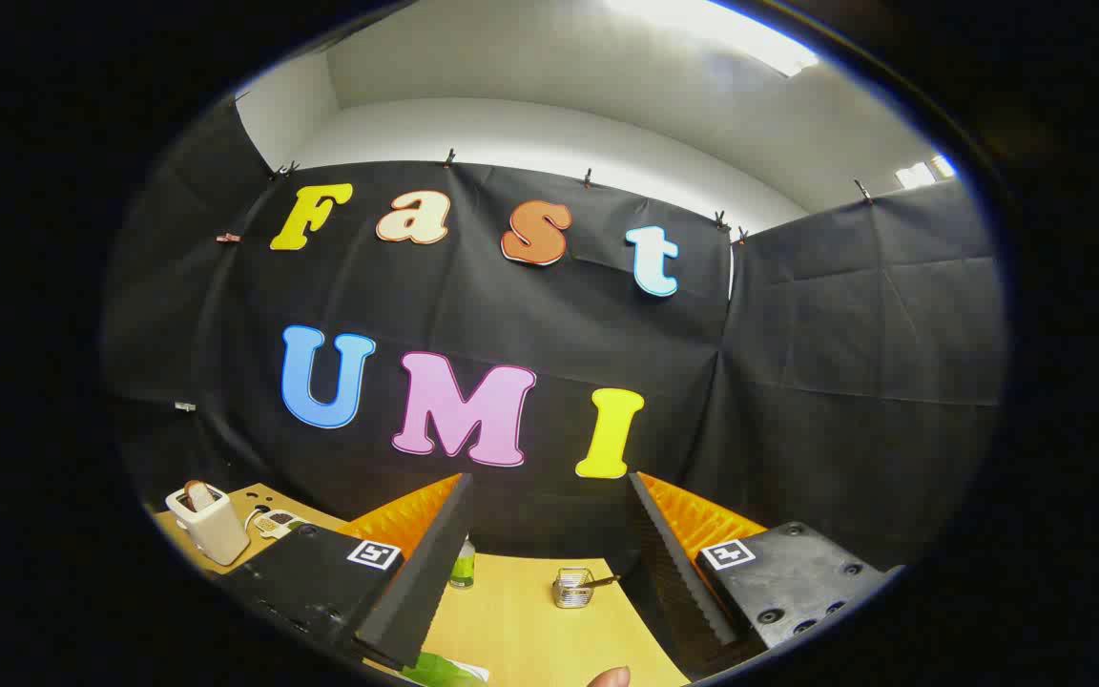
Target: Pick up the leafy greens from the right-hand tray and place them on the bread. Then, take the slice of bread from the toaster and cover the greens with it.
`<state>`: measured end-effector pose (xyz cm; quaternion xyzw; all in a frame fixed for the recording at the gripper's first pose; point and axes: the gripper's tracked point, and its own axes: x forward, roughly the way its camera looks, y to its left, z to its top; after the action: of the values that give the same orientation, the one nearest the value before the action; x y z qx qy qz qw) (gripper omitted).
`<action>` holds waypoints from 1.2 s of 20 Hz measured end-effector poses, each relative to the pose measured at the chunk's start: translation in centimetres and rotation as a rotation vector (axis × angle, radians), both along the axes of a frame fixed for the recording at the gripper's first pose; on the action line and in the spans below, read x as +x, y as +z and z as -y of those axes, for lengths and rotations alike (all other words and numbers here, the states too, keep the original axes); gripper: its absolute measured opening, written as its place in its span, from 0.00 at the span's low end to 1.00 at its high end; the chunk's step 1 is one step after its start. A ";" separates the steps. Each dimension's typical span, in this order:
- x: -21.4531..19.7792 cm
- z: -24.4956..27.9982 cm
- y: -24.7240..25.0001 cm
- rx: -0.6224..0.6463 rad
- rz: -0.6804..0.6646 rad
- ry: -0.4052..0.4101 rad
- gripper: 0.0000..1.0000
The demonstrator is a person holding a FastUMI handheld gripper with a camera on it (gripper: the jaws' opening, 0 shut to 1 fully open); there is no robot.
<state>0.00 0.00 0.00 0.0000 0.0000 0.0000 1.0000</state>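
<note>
Leafy greens [440,671], judged by colour alone, show as a green scrap on something white, at the near end of the surface [521,620], just below the left finger's tip; the tray itself cannot be made out. The surface is pale wood and runs back to the booth's black wall. The gripper [549,496] is held high and level, its fingers spread wide with nothing between them. Far left stands the white toaster [209,523], a slice of bread [197,494] upright in its slot. Between the fingers, further off, sit a small wire basket [572,588] and, left of it, a green bottle [463,565]. A fingertip [610,677] of a person shows nearest. Assessment: the pick-up has not begun. To do it well, tip the fingers down toward the greens, keep them wide, and close only once the leaves lie squarely between them.
</note>
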 end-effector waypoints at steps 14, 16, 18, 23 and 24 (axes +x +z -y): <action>0.3 -4.6 1.0 0.007 0.014 0.093 0.98; 0.4 -5.0 1.2 0.007 0.014 0.104 0.98; 0.4 -5.3 1.6 0.003 0.022 0.108 0.98; 0.2 -5.5 1.1 -0.012 0.006 0.128 0.98; 0.2 -5.9 0.8 -0.012 -0.006 0.144 0.98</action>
<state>0.22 5.89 0.77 -0.0058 0.0028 0.0722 0.9974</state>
